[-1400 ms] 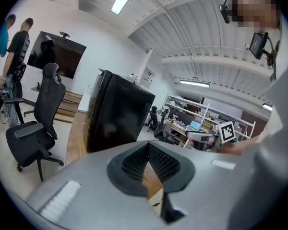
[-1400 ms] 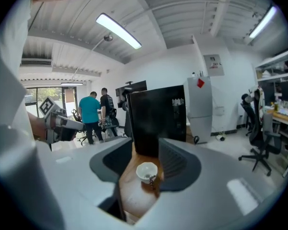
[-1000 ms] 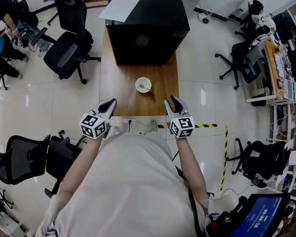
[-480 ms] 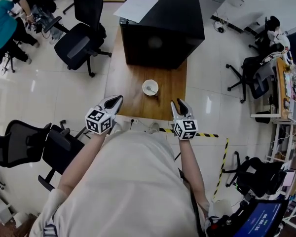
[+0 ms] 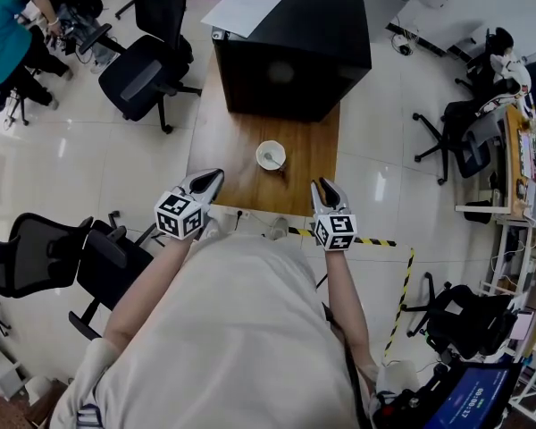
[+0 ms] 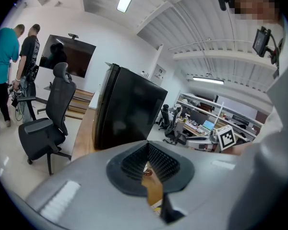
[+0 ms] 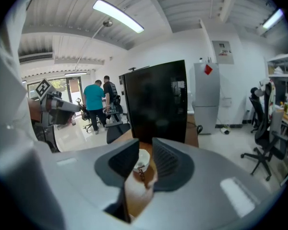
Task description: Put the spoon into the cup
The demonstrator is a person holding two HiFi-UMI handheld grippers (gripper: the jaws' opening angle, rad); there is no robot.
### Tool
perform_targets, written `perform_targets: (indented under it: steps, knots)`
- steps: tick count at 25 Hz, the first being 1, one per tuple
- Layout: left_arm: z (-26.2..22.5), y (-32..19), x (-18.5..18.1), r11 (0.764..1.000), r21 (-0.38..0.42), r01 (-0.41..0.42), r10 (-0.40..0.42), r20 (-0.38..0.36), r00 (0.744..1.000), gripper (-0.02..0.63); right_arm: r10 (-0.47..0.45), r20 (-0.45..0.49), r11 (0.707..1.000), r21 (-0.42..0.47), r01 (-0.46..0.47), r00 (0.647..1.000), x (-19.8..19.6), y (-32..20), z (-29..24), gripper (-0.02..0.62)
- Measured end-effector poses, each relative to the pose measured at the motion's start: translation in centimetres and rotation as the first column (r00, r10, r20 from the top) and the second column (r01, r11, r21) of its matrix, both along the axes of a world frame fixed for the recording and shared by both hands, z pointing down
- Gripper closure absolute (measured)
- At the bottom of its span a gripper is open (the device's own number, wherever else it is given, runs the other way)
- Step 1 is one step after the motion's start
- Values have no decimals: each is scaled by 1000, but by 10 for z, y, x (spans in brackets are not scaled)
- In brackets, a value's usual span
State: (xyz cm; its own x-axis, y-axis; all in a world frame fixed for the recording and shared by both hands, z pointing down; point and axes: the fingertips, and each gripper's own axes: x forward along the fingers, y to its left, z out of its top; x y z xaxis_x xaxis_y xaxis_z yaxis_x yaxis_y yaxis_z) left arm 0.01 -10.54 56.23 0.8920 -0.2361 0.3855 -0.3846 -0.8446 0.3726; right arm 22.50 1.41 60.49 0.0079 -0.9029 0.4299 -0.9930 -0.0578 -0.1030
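Person: a pale-shirted torso [image 5: 232, 329] stands at the near short end of the wooden table [image 5: 228, 164], with both forearms reaching toward it.
Left gripper [image 5: 216, 176]: over the table's near left corner. Its jaws are together at the tips, with nothing between them.
Right gripper [image 5: 322, 185]: over the table's near right corner. Its jaws have just been closing and stand a narrow slit apart, with nothing between them; the cup shows through the gap, farther along the table.
Floor tape [image 5: 375, 231]: a yellow-and-black strip on the floor just off the table's near right corner.
Table surface: brown wood grain, bare between the near edge and the cup.
Cup [image 5: 271, 155]: white and upright, about mid-length of the table and right of its centre line, well apart from both grippers.
Spoon [image 5: 270, 160]: already lying inside the cup, seen as a pale shape against the cup's floor.
Black box [image 5: 295, 52]: a large dark cabinet covering the table's far end, just beyond the cup.
Paper [image 5: 244, 7]: a white sheet on the box's top, toward its left side.
Floor [image 5: 71, 177]: glossy white tiles all round the table.
Chairs: one black office chair [image 5: 147, 70] sits left of the table's far end, and another [image 5: 45, 262] is left of its near end.
Room's right side: cluttered desks [image 5: 518, 132] and more chairs, well apart from the table.
Far left: a person in a teal top [image 5: 4, 43].
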Motion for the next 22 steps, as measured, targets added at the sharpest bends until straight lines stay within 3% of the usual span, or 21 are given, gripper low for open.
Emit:
perform_targets:
  steps: [22]
  knots:
    - [16,12,2,999,-45,-7,9,34,999,606,-105,-36,987,-124,99,994,-19,-5,39,534]
